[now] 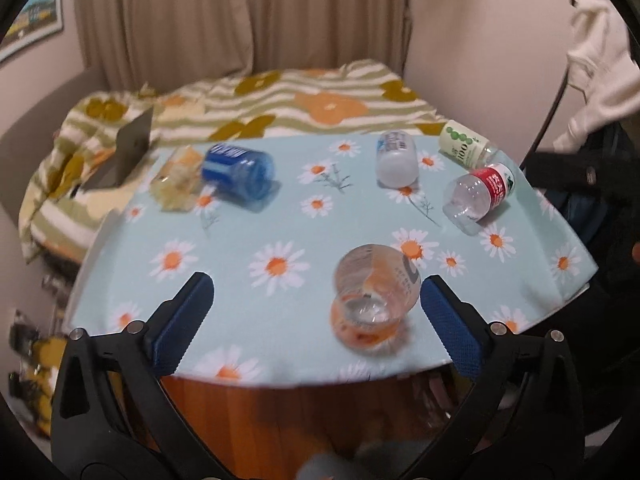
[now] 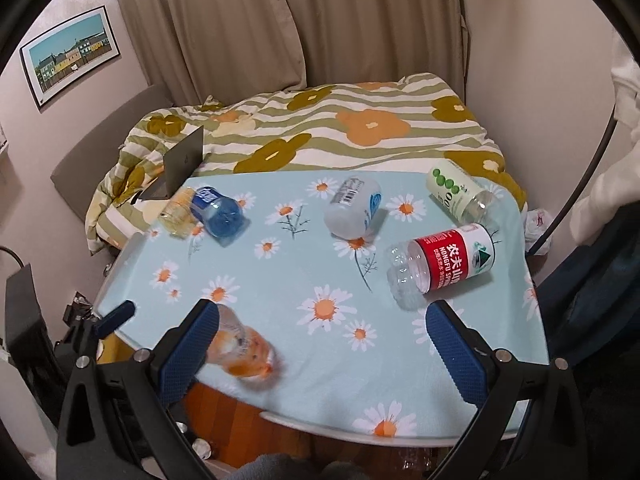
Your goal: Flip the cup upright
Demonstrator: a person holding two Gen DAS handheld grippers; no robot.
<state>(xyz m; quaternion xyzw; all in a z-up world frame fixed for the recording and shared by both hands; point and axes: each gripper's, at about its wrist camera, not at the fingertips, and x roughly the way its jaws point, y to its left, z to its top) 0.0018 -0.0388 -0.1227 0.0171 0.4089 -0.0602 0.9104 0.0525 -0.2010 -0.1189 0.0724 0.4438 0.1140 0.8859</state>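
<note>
A clear cup with orange print (image 1: 370, 300) lies on its side near the front edge of the daisy tablecloth (image 1: 280, 224), blurred. My left gripper (image 1: 316, 308) is open, its right finger (image 1: 448, 320) just right of the cup. In the right wrist view the same cup (image 2: 244, 346) lies at the front left, next to the left finger (image 2: 192, 344) of my open, empty right gripper (image 2: 320, 340). The left gripper's blue fingertip (image 2: 118, 316) shows at the table's left edge.
Other cups lie on their sides: a blue one (image 2: 218, 214) by a yellowish one (image 2: 178, 210) at the back left, a white one (image 2: 354, 208), a green-dotted one (image 2: 456, 194), a red-labelled one (image 2: 440, 266). A laptop (image 2: 180, 168) sits on the bedding behind.
</note>
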